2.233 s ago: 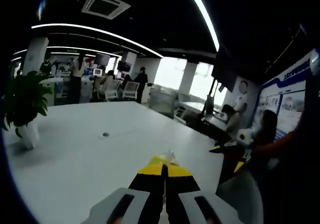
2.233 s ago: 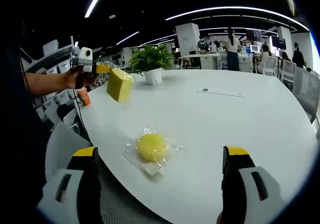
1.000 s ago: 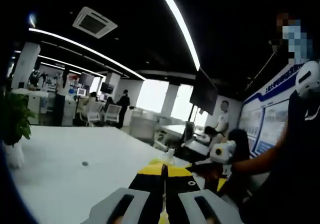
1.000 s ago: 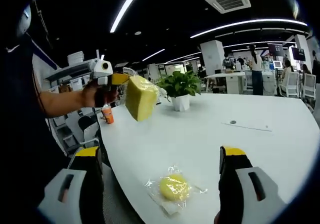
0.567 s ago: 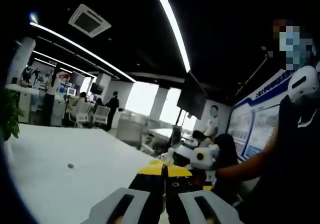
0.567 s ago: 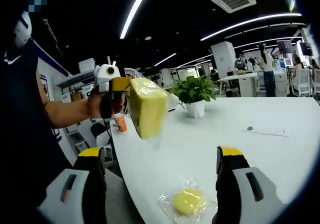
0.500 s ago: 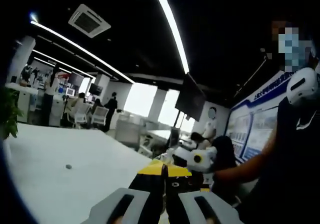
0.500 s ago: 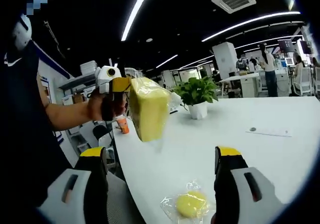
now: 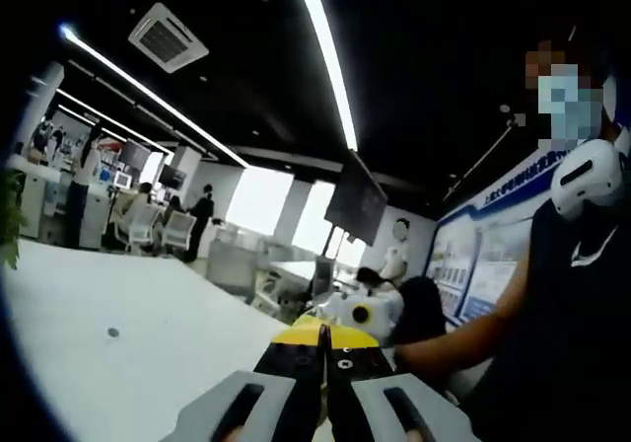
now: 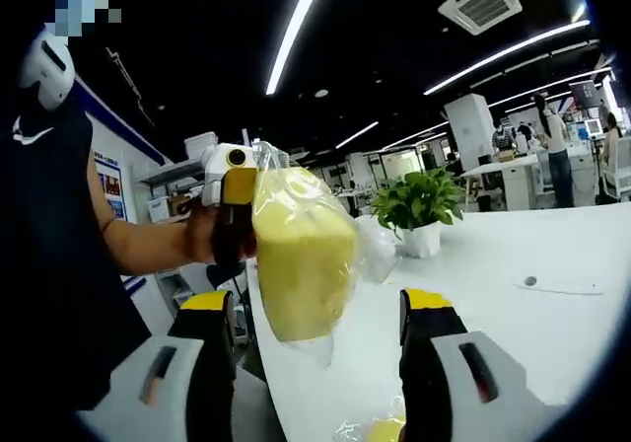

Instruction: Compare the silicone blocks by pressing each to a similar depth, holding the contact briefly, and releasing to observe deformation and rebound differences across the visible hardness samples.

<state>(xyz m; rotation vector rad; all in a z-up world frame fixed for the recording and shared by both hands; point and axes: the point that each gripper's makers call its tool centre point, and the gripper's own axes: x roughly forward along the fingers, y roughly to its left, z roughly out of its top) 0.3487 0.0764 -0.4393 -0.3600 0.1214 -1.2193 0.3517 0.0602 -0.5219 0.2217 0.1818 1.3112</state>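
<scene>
Your left gripper (image 10: pixel 240 190) has its jaws closed on the top edge of a yellow silicone block (image 10: pixel 301 264) sealed in a clear bag, and you hold it up in the air, well above the white worktop (image 10: pixel 513 304). In the right gripper view the bagged block hangs straight ahead, between the two jaws of your right gripper (image 10: pixel 317 314), which stand wide apart and grip nothing; whether either jaw touches the bag you cannot tell from here. Your left hand (image 10: pixel 205 235) wraps the left gripper's handle just beside the block.

At the bottom of that view, a second yellow silicone piece (image 10: pixel 386 428), also bagged, lies on the worktop near its edge, mostly cut off. A potted plant (image 10: pixel 419 207) stands farther back on the worktop.

In the left gripper view the left gripper (image 9: pixel 323 338) shows its yellow-tipped jaws pressed together, and the right gripper (image 9: pixel 360 314) appears just beyond them.
</scene>
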